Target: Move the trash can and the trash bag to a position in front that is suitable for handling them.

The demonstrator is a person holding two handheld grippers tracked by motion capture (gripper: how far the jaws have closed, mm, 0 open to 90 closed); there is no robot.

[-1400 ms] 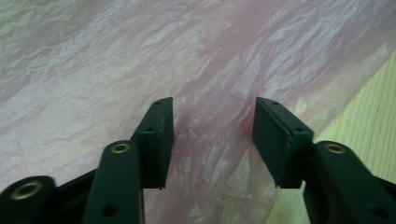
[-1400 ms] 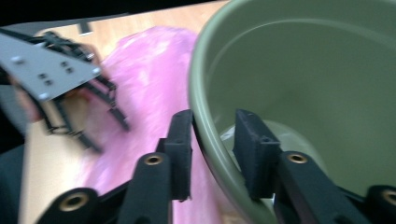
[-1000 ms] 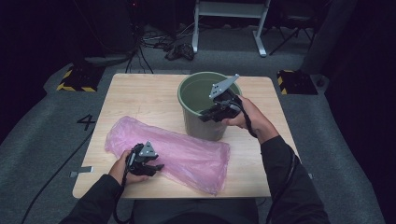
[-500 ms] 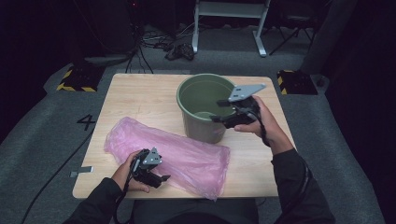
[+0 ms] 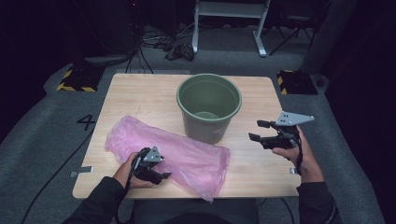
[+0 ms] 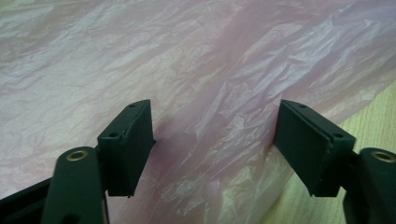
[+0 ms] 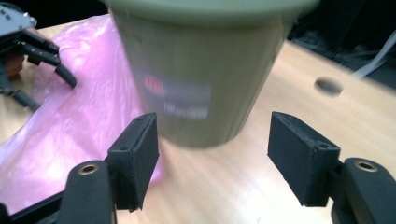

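We judge the work to be at an early stage: the pink bag (image 5: 168, 156) lies flat and unopened on the tabletop (image 5: 140, 93), and the green bucket (image 5: 208, 105) stands unlined beyond it. Our left gripper (image 5: 161, 176) rests over the bag, its jaws just opened and then eased in slightly, the film between the fingers (image 6: 128, 144) but unpinched. Our right gripper (image 5: 256, 130) has jaws just opened and holds nothing, the bucket ahead of its fingers (image 7: 135, 158); gripping the bag, spreading its mouth and fitting it remain.

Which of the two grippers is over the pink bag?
The left gripper. Its open jaws sit over the pink bag, while the right gripper hangs over bare table beside the green bucket.
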